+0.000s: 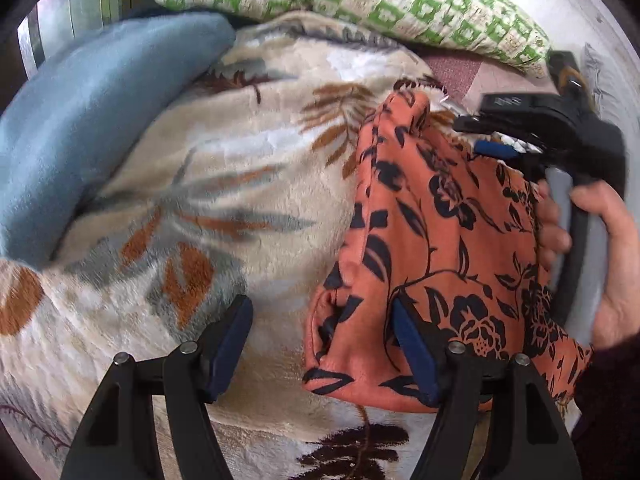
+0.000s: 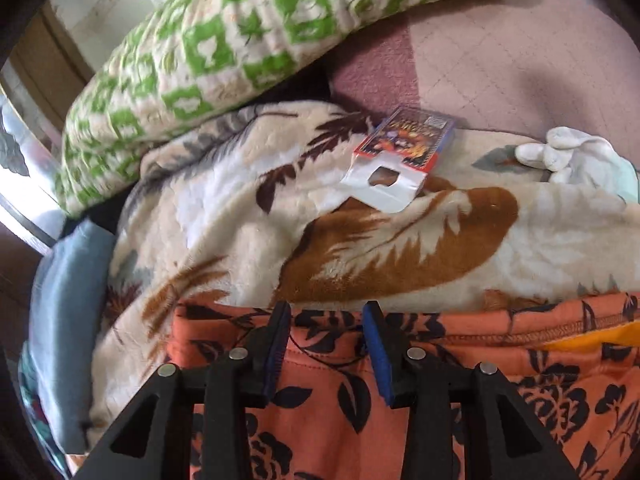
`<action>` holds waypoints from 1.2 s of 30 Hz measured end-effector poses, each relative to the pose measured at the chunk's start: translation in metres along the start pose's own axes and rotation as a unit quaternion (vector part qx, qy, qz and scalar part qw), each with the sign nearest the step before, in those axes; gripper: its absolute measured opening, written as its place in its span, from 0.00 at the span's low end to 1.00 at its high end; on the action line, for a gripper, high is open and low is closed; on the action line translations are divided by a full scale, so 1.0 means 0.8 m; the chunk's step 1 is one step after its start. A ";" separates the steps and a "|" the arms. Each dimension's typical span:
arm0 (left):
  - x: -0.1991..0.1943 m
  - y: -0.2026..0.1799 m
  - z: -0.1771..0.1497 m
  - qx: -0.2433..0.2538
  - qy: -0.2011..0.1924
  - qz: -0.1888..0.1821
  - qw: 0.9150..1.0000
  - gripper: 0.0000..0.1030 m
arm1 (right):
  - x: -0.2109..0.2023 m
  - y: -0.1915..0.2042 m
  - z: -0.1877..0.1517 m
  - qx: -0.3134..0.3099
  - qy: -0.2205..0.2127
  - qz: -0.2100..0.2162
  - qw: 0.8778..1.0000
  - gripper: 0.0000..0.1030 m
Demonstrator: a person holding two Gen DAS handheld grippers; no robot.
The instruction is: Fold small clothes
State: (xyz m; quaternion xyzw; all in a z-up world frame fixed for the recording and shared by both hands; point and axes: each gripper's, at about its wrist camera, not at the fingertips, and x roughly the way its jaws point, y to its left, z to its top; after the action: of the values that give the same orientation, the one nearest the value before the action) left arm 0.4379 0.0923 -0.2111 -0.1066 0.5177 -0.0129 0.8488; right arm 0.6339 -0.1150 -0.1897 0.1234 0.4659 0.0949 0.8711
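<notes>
The left gripper gapes wide, empty, one finger overlapping the orange floral garment bunched on the plush blanket. The right gripper stands half open over its hem, seemingly gripping nothing (blur hampers this); the fold could slump. The pillow hides what lies beyond.
</notes>
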 end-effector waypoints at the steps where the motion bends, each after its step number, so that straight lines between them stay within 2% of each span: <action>1: -0.009 -0.005 0.002 0.009 -0.021 0.005 1.000 0.70 | -0.015 -0.005 -0.003 0.002 -0.008 0.016 1.000 0.40; 3: -0.027 -0.017 0.007 0.023 -0.060 0.003 0.998 0.70 | -0.050 -0.018 -0.016 -0.006 -0.018 0.031 0.999 0.40; 7: -0.050 -0.045 0.012 0.027 -0.112 -0.033 0.993 0.70 | -0.126 -0.063 -0.052 -0.028 -0.038 0.012 0.999 0.40; 9: -0.041 -0.062 0.013 0.037 -0.103 -0.033 0.993 0.70 | -0.162 -0.106 -0.070 -0.014 -0.043 -0.005 0.999 0.42; 11: -0.023 -0.079 0.011 0.048 -0.072 -0.015 0.996 0.70 | -0.191 -0.154 -0.092 0.015 -0.039 -0.013 0.999 0.42; 13: -0.002 -0.092 0.005 0.066 -0.045 0.023 0.997 0.70 | -0.214 -0.201 -0.121 0.038 -0.033 -0.030 0.998 0.43; 16: 0.011 -0.097 -0.002 0.099 -0.040 0.099 0.989 0.71 | -0.228 -0.259 -0.169 0.071 -0.012 -0.045 0.996 0.44; 18: 0.020 -0.081 -0.002 0.084 -0.031 0.101 0.991 0.74 | -0.220 -0.289 -0.200 0.089 0.011 -0.060 0.994 0.44; 19: 0.022 -0.071 -0.001 0.073 -0.030 0.104 0.991 0.79 | -0.213 -0.299 -0.215 0.085 0.016 -0.063 0.994 0.44; 20: 0.023 -0.063 0.000 0.064 -0.028 0.106 0.992 0.84 | -0.215 -0.304 -0.229 0.071 -0.009 -0.044 0.996 0.44; 21: 0.023 -0.059 0.000 0.057 -0.025 0.102 0.993 0.84 | -0.220 -0.305 -0.236 0.060 -0.033 -0.036 0.997 0.44; 24: 0.016 -0.060 -0.001 0.052 -0.026 0.104 0.993 0.83 | -0.222 -0.302 -0.218 0.071 -0.029 -0.037 0.996 0.44; 26: 0.007 -0.064 -0.002 0.051 -0.039 0.108 0.992 0.83 | -0.225 -0.296 -0.188 0.073 -0.049 -0.030 0.996 0.44; 28: 0.000 -0.064 0.001 0.045 -0.056 0.093 0.993 0.83 | -0.215 -0.285 -0.155 0.063 -0.050 -0.036 0.996 0.44; 31: 0.002 -0.065 0.004 0.050 -0.056 0.104 0.992 0.83 | -0.183 -0.267 -0.102 0.035 -0.044 -0.074 0.996 0.44; 33: 0.016 -0.060 0.008 0.051 -0.039 0.121 0.991 0.83 | -0.149 -0.268 -0.075 0.036 -0.032 -0.108 0.993 0.44; 35: 0.022 -0.051 0.011 0.036 -0.025 0.103 0.994 0.83 | -0.113 -0.280 -0.053 0.054 -0.016 -0.136 0.989 0.45; 36: 0.021 -0.047 0.013 0.027 -0.022 0.095 0.995 0.83 | -0.110 -0.280 -0.043 0.058 -0.032 -0.144 0.987 0.45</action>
State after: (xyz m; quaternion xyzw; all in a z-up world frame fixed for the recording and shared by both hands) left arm 0.4579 0.0549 -0.2138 -0.0336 0.5059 0.0562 0.8601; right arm 0.5683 -0.3488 -0.2067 0.1085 0.4552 -0.0625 0.8815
